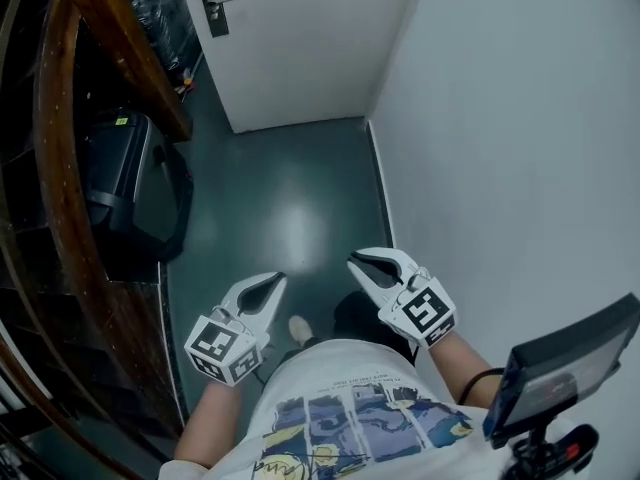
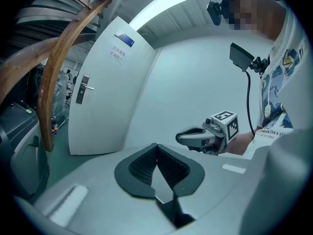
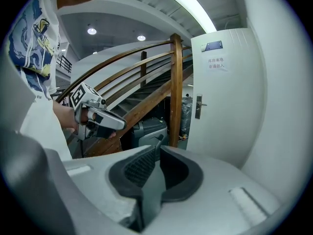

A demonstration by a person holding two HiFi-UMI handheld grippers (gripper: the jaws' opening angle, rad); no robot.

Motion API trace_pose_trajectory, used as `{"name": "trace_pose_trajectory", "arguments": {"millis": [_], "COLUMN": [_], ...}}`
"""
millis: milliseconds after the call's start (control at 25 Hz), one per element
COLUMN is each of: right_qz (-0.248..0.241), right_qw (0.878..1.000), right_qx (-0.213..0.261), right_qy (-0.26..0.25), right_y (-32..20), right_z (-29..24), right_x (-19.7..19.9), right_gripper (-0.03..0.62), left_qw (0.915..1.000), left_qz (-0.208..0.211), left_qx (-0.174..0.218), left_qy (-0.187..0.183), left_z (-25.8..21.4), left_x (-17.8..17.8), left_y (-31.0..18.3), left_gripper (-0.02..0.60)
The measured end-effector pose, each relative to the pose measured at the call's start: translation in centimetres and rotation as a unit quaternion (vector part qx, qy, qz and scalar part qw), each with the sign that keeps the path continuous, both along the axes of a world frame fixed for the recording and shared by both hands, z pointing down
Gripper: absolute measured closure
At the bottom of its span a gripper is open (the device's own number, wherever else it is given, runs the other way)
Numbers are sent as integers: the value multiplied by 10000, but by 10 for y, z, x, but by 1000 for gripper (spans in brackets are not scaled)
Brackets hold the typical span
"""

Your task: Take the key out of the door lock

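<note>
Left claw (image 1: 279,279) is pinched shut and empty, right claw (image 1: 353,260) barely cracked, also empty. Both hang low in front, likely because the lock (image 1: 212,6) on the white door (image 1: 300,38) is well ahead. Any key there is too small to see.

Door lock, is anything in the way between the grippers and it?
Nothing visible blocks the way. Bare floor runs from the left gripper and right gripper to the door, where the lock sits. The black case and wooden stair rail stand off to the left.
</note>
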State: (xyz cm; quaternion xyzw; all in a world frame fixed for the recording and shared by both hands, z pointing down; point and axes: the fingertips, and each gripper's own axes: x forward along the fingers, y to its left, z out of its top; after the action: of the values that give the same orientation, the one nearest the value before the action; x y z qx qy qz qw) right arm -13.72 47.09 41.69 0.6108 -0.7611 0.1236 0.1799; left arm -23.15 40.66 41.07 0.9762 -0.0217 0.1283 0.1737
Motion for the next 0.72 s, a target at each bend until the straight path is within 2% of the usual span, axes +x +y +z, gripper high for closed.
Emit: {"name": "trace_pose_trajectory", "arguments": {"millis": [120, 240, 440, 720], "right_qz": [-39, -13, -79, -611], "right_qw": [10000, 10000, 9998, 9973], "right_qx": [-50, -23, 79, 287], "right_qy": [-3, -47, -137, -285], "right_y": [-10, -27, -74, -163], "right_z": [2, -2, 0, -6], "right_x": [-4, 9, 46, 112], "right_gripper": [574, 574, 572, 571], "left_qw": [9999, 9998, 9994, 9967], "left_qz": [-113, -185, -310, -723], "left_qx": [24, 40, 134, 355], "left_qy": [52, 109, 76, -139], "left_z": [-2, -5, -10, -28], "left_x": [-1, 12, 46, 106], "left_y": [-15, -34, -76, -150], "left_gripper": [577, 577, 577, 577]}}
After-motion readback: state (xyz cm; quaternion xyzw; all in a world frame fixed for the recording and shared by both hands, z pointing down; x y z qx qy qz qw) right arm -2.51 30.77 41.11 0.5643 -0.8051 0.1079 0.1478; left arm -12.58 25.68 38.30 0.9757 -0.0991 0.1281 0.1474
